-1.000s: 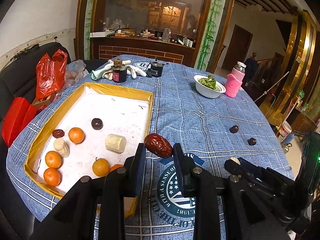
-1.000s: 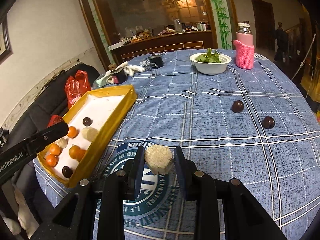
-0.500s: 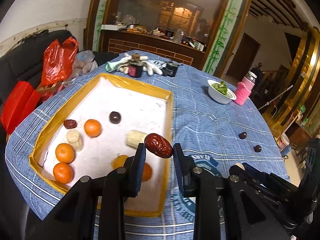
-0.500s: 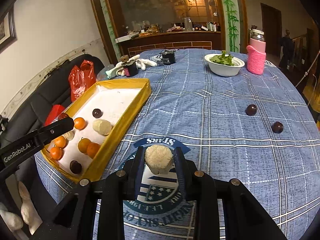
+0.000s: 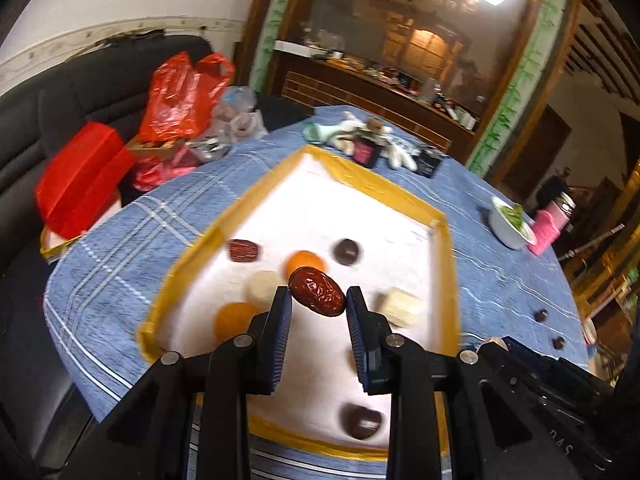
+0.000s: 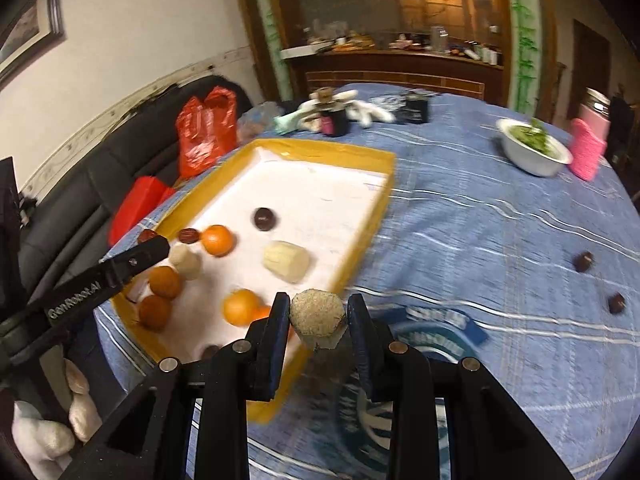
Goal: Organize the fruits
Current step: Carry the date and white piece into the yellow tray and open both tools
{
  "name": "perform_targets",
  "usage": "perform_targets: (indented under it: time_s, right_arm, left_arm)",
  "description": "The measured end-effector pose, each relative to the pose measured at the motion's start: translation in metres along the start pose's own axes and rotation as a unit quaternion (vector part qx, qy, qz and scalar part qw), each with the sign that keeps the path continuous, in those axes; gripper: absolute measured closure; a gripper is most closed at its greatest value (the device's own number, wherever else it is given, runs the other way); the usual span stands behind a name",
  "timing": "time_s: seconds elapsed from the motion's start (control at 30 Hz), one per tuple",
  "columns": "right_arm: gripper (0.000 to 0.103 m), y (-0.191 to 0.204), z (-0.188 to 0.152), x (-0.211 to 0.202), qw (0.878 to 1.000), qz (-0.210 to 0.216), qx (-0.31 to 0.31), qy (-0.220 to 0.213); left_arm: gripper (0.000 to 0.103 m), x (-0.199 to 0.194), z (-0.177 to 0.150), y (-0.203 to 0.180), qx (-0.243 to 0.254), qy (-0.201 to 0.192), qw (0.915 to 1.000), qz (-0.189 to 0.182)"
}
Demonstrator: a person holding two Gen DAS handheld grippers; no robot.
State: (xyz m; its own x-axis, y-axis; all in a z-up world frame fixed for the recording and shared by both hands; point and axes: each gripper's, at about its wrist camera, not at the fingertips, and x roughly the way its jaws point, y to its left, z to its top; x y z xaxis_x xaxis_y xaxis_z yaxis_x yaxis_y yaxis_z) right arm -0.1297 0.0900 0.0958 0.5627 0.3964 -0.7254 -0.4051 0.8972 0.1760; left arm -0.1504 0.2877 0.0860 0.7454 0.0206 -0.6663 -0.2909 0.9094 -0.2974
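Observation:
My left gripper [image 5: 318, 300] is shut on a wrinkled red date [image 5: 317, 291] and holds it above the yellow-rimmed white tray [image 5: 376, 188]. The tray holds several oranges [image 6: 216, 240], pale banana pieces [image 6: 286, 261], dark round fruits [image 6: 265, 218] and a date [image 5: 243, 249]. My right gripper [image 6: 318, 314] is shut on a pale rough-ended banana piece [image 6: 318, 318], beside the tray's near right edge [image 6: 362, 240]. The left gripper also shows in the right wrist view [image 6: 150, 250], over the tray's left side. Two dark round fruits [image 6: 583, 261] lie on the blue cloth at right.
A white bowl of greens [image 6: 534, 153] and a pink-sleeved bottle [image 6: 591, 144] stand at the far right. A dark jar [image 6: 335, 120], white gloves and a black box [image 6: 416, 110] lie behind the tray. Red bags [image 5: 182, 96] sit on a black sofa at left.
Both grippers have moved left toward the tray with their fruit. The left one now hangs over the tray's middle; the right one has reached its near edge.

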Motion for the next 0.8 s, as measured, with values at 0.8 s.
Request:
perform_targets:
  time_s: [0.8]
  right_arm:
    - [0.070,0.015,0.028,0.089,0.998,0.010,0.002,0.059]
  left_arm:
    - [0.064,0.040,0.004,0.019,-0.001,0.029,0.9992,0.027]
